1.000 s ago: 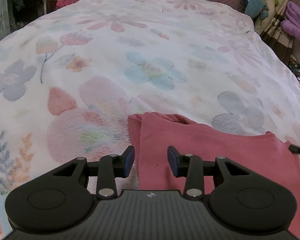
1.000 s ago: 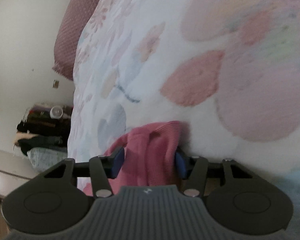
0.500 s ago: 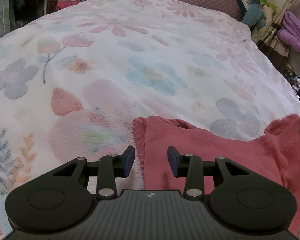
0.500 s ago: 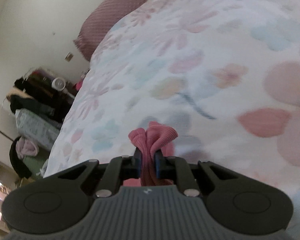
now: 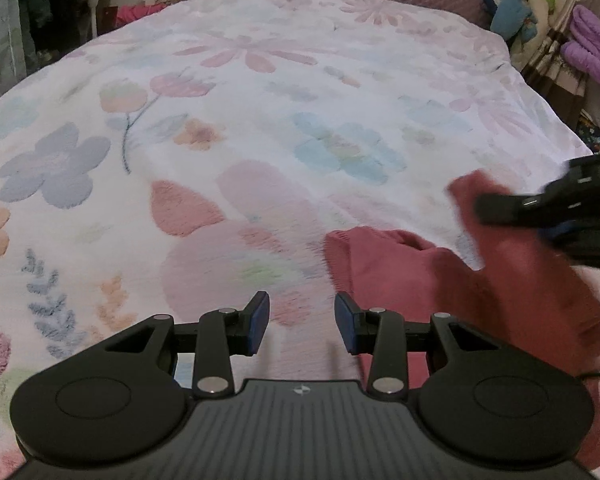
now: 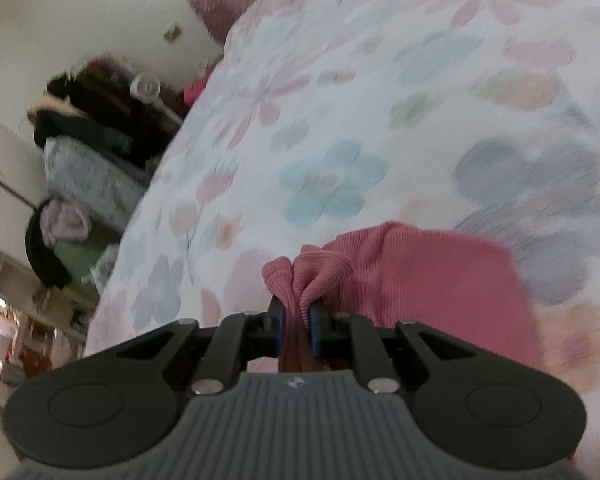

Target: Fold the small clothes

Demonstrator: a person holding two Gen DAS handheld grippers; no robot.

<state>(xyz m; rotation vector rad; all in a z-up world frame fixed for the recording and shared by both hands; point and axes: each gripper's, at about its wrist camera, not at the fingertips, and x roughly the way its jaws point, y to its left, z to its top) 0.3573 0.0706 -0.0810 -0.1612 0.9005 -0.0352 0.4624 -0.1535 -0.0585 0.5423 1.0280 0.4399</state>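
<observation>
Between right gripper (image 6: 296,316) jaws, a pinched, motion-blurred pink garment (image 6: 412,272) fold; left gripper (image 5: 302,322) jaws spread, empty.

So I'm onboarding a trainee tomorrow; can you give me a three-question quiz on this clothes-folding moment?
1. True or false: the right claw is shut on the pink ribbed knit garment.
2. Which claw holds nothing? A) left B) right
3. Fill in: the garment lies on a fluffy white ____ -print blanket.

Key: 1 true: fabric is bunched between its pads. 2 A: the left claw stands open over the blanket. 3 flower.
</observation>
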